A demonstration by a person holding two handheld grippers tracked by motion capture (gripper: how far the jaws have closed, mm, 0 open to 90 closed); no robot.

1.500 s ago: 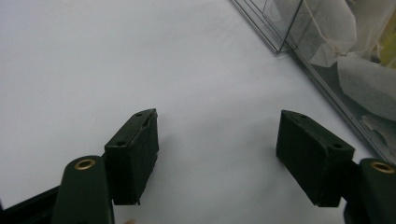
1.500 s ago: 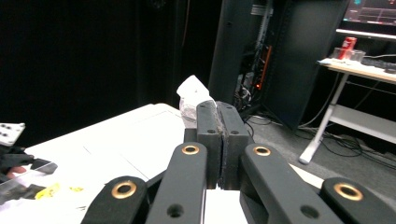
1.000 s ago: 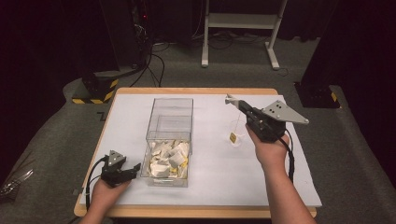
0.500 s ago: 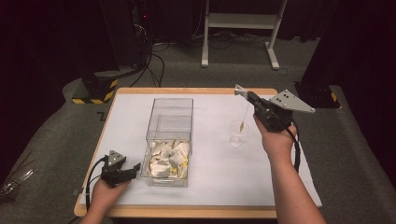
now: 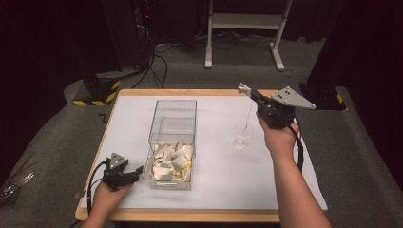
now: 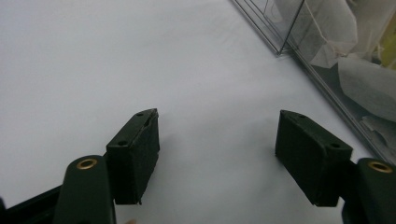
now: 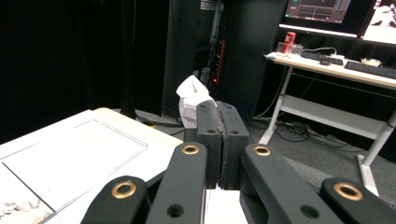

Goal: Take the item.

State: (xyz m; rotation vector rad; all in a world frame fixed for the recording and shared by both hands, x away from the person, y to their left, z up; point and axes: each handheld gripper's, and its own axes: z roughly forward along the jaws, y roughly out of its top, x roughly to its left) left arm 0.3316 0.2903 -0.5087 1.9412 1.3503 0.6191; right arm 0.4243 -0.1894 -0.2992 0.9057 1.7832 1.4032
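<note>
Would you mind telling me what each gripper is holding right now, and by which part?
The right gripper pinches a tea bag's paper tag; its string runs down to the glass. The left gripper is open, holding nothing.

Looks like a lab or test room, not anyone's home

Dark curtained walls, grey carpet floor (image 5: 57, 142), a wooden table topped with a white sheet (image 5: 218, 171), a tall black equipment rack with a red light (image 5: 138, 28) trailing cables, plus a white-legged desk (image 7: 327, 70) carrying black keyboards and lit monitors (image 7: 322, 9) off to the side.
</note>
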